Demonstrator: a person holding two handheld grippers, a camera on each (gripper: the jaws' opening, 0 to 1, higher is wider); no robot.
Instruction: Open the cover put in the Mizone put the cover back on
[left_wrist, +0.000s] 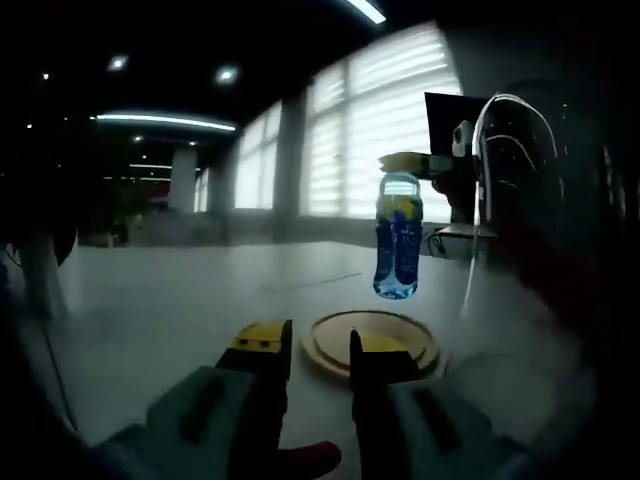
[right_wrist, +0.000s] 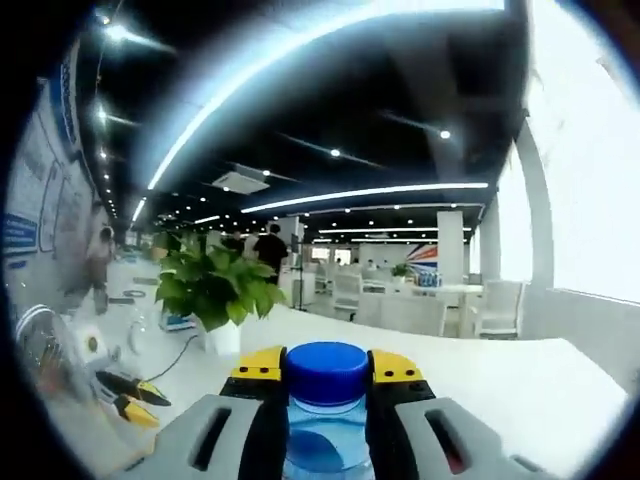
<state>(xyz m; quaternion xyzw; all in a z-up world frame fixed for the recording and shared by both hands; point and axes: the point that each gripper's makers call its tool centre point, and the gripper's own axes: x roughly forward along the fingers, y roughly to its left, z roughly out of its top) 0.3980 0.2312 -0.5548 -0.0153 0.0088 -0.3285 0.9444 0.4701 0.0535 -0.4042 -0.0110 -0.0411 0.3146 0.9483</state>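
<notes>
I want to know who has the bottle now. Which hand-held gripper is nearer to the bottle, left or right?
Right. The right hand-held gripper grips the bottle just under its cap, lifted over the table. The left hand-held gripper sits lower, apart from it.

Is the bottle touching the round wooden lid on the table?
Apart. In the left gripper view the bottle hangs in the air, held by the right tongs at its top, with bare table visible between its base and the lid.

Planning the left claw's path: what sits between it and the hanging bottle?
In the left gripper view, a round wooden lid lies on the table between the left claw and the bottle.
</notes>
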